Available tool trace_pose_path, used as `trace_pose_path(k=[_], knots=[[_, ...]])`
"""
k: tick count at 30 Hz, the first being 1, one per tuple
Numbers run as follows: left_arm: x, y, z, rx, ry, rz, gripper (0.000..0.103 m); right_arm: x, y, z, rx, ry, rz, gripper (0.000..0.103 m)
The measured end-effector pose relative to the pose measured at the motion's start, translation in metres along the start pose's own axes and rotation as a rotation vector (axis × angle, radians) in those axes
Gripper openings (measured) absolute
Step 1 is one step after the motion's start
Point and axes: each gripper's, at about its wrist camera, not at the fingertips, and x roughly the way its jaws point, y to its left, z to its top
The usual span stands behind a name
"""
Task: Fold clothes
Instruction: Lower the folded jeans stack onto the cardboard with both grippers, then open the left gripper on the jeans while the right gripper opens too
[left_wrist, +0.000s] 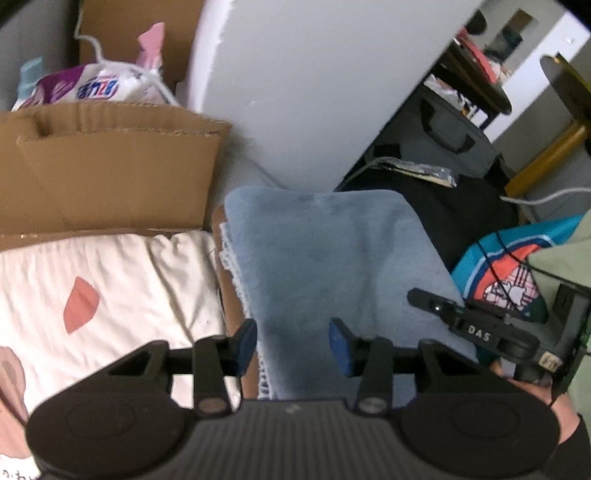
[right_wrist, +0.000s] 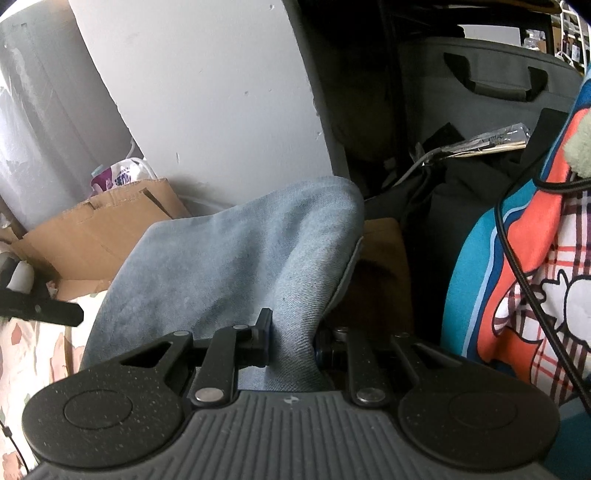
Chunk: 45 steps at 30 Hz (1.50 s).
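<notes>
Denim garment (right_wrist: 236, 258), soft, limp and fairly heavy, lies humped beside the cardboard box (left_wrist: 110, 166), pinched by the right gripper (right_wrist: 291, 343) while the left gripper (left_wrist: 293, 347) hovers spread over its frayed edge, probably the best hold.

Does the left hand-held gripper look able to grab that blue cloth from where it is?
Probably yes. The left hand-held gripper hangs open right over the blue cloth, its fingers straddling the lace-trimmed edge with nothing between. The right hand-held gripper already pinches another part, clear of that spot.

Left tongs (left_wrist: 293, 343) parted, pads clear, angled down; right tongs (right_wrist: 291, 341) clamped on cloth (right_wrist: 240, 258).
</notes>
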Motion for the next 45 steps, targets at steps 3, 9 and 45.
trace_pose_path(k=[3,9,45], knots=[[0.001,-0.015,0.007,0.062,-0.008,0.006,0.029,0.002,-0.001,0.002,-0.002,0.013,-0.008,0.022],[0.034,-0.029,0.01,0.142,0.054,0.017,0.021,0.007,-0.006,0.001,0.01,0.024,-0.033,0.026],[0.077,0.006,-0.004,0.151,0.08,0.073,0.012,0.03,0.075,-0.01,-0.339,-0.016,0.078,0.037]])
